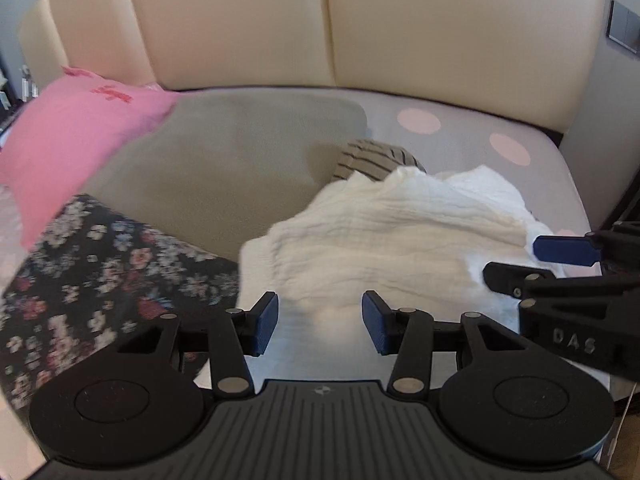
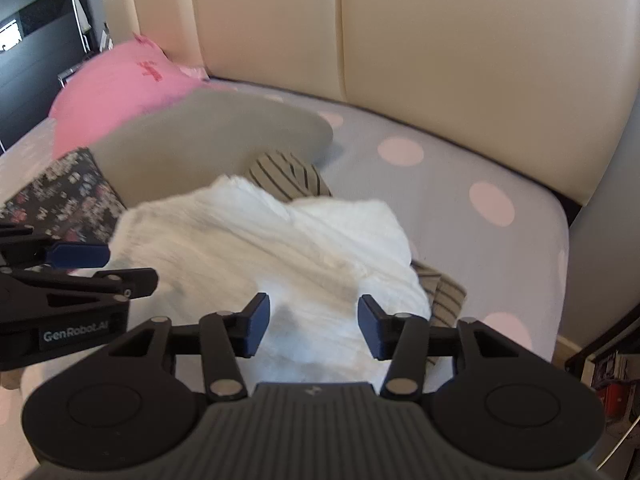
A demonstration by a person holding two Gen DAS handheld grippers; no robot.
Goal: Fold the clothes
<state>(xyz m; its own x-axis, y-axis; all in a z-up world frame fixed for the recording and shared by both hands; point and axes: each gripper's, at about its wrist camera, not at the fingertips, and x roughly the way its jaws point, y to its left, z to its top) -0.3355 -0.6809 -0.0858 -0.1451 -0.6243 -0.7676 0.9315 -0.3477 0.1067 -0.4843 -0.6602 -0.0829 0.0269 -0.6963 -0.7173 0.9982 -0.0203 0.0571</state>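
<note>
We see both grippers over the bed (image 2: 500, 168), whose grey sheet carries pink dots. Left gripper (image 1: 320, 322): jaws wide apart, nothing between them. Right gripper (image 2: 312, 326): jaws likewise wide apart and empty. The white crinkled garment (image 1: 400, 232) lies rumpled just ahead of both, at 12 o'clock in the right wrist view and 1 o'clock in the left. A striped garment (image 2: 292, 176) shows from under its far edge. A grey pillow (image 1: 224, 160) sits at 11 o'clock, a pink pillow (image 1: 72, 136) with unreadable red lettering at 10, a dark floral fabric (image 1: 100, 272) at 9. We read "GenRobot.AI" on the left gripper's side and "DAS" on the right gripper's.
</note>
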